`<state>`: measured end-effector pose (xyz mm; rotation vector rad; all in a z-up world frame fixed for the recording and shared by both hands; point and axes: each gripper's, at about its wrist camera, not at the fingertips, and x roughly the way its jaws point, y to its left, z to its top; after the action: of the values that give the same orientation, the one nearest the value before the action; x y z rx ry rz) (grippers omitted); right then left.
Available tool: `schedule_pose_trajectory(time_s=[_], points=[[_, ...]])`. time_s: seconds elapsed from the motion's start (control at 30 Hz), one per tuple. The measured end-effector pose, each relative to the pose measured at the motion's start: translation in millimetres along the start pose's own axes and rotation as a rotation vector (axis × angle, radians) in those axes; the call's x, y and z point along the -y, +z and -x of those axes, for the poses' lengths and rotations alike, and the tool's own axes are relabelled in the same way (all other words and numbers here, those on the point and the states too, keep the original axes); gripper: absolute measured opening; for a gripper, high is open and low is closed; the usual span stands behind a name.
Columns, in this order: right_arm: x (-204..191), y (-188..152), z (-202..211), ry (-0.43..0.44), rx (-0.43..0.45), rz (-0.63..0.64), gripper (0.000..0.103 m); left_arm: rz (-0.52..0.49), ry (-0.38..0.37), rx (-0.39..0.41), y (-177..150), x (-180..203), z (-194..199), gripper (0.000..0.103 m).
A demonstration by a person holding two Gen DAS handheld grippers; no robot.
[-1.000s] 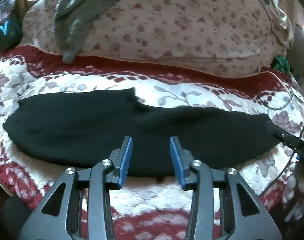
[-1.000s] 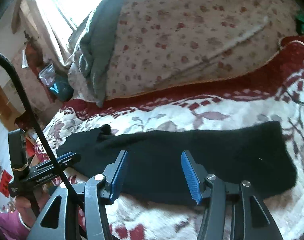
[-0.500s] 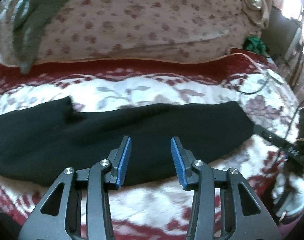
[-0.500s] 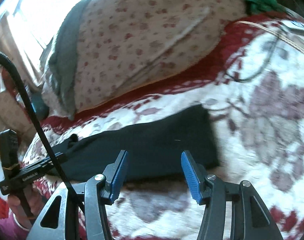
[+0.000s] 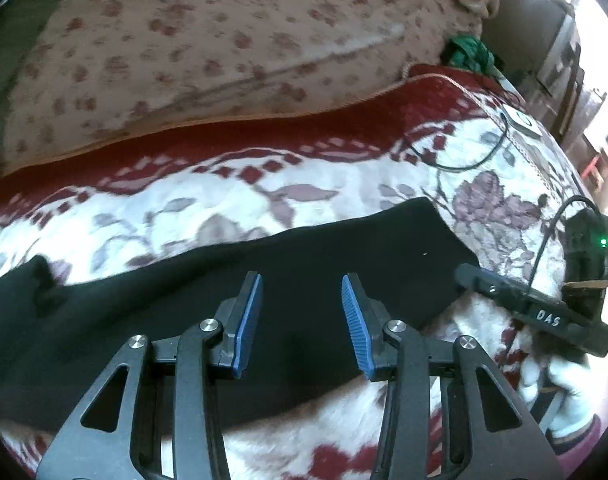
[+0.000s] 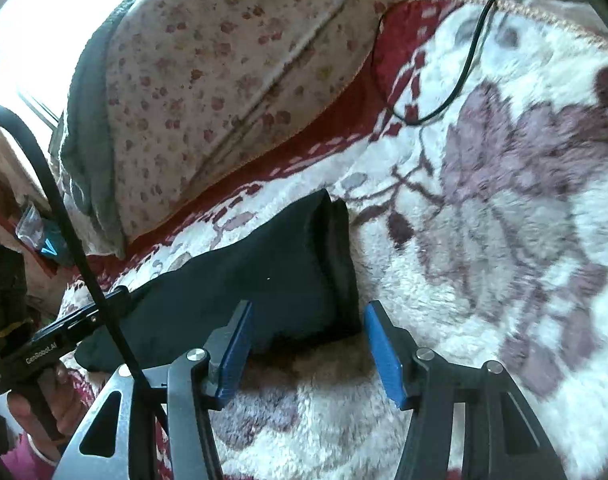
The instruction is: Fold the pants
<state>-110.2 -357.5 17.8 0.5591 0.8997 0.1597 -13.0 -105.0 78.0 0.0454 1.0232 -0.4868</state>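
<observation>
In the left wrist view, the left gripper [image 5: 302,280] is spread wide and holds nothing. Below it one pair of black pants [image 5: 208,300] lies flat as a long strip on the red and white blanket [image 5: 244,192]. One flowered quilt [image 5: 208,40] is behind, and one black cable [image 5: 464,160] lies at the right.

In the right wrist view, the right gripper [image 6: 308,312] is also wide and empty, at the near corner of the pants' end [image 6: 288,272].

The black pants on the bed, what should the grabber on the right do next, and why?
Probably ease the right gripper forward and shut it on the end of the long black fabric pants. Its blue-padded fingers stand open around that end's near corner, holding nothing.
</observation>
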Motion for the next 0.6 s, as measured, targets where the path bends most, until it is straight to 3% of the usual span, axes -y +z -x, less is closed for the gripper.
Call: schedule_pose_trajectory(time_s=[0.33, 0.47, 0.6], points=[[16, -1, -13, 0.125, 0.001, -0.037, 0.055, -0.089, -0.081, -0.057, 40, 30, -59, 0.041], [13, -3, -14, 0.142, 0.013, -0.013, 0.065, -0.13, -0.154, -0.116, 51, 42, -83, 0.041], [11, -3, -15, 0.156, 0.017, -0.006, 0.067, -0.236, -0.214, -0.171, 54, 57, -99, 0.041]])
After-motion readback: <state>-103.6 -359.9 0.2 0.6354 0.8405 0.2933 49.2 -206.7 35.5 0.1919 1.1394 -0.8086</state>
